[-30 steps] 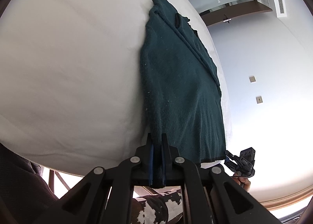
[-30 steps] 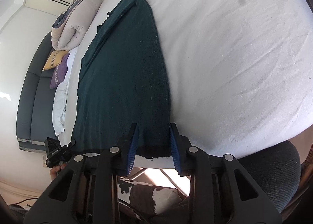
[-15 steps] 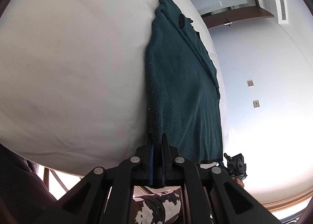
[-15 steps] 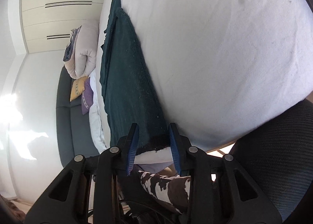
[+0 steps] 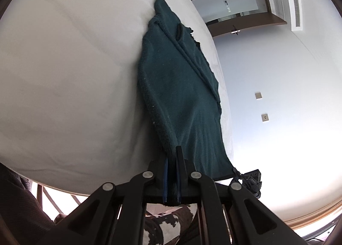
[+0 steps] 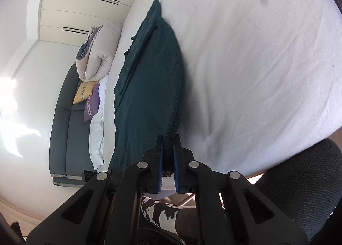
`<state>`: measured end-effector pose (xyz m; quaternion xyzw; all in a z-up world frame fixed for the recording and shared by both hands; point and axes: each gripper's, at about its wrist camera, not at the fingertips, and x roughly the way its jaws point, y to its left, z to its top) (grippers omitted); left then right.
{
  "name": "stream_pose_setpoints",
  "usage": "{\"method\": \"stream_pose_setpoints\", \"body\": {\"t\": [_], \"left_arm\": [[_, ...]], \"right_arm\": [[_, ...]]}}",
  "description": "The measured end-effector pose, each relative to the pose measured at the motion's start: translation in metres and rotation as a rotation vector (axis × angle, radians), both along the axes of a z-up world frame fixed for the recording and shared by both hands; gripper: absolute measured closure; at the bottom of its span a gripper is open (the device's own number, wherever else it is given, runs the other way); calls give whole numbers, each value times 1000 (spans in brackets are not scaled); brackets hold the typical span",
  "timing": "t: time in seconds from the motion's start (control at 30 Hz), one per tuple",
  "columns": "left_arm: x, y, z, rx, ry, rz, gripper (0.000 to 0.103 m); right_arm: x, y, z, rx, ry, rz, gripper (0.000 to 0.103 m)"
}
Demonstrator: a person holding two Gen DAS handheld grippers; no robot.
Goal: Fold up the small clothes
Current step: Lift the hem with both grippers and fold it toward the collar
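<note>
Garment: a dark teal knit (image 5: pixel 179 95) lies lengthwise on the white bed (image 5: pixel 68 69), running from the frame's bottom centre to its upper middle; its near edge hangs lifted off the sheet.
Left gripper (image 5: pixel 172 157): bottom centre of its view, jaws pressed together on the garment's near left corner.
Right gripper (image 6: pixel 168 145): bottom centre of its view, jaws clamped on the other near corner (image 6: pixel 171 125).
Far end: bunched folds and a narrow strip (image 6: pixel 154 12) lie flat on the bed.
Sofa (image 6: pixel 64 133): left of the right view, with yellow (image 6: pixel 83 91) and purple (image 6: pixel 92 103) cushions and a rolled duvet (image 6: pixel 97 52).
Chair (image 6: pixel 299 189): lower right.
</note>
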<state>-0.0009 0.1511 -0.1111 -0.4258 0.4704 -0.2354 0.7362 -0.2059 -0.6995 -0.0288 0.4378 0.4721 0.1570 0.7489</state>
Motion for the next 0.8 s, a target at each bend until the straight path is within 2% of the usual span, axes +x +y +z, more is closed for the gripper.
{"method": "stream_pose_setpoints", "body": {"t": [0.17, 0.43, 0.63, 0.8], "left_arm": [[13, 9, 27, -76, -60, 44, 98], [61, 22, 67, -137, -138, 102, 98], [116, 25, 77, -160, -140, 146, 98], [173, 27, 71, -167, -119, 185, 98]], "right_arm": [[19, 8, 32, 27, -59, 5, 96], [84, 24, 82, 73, -147, -4, 96], [156, 31, 99, 56, -158, -46, 96], [221, 32, 99, 42, -149, -97, 96]]}}
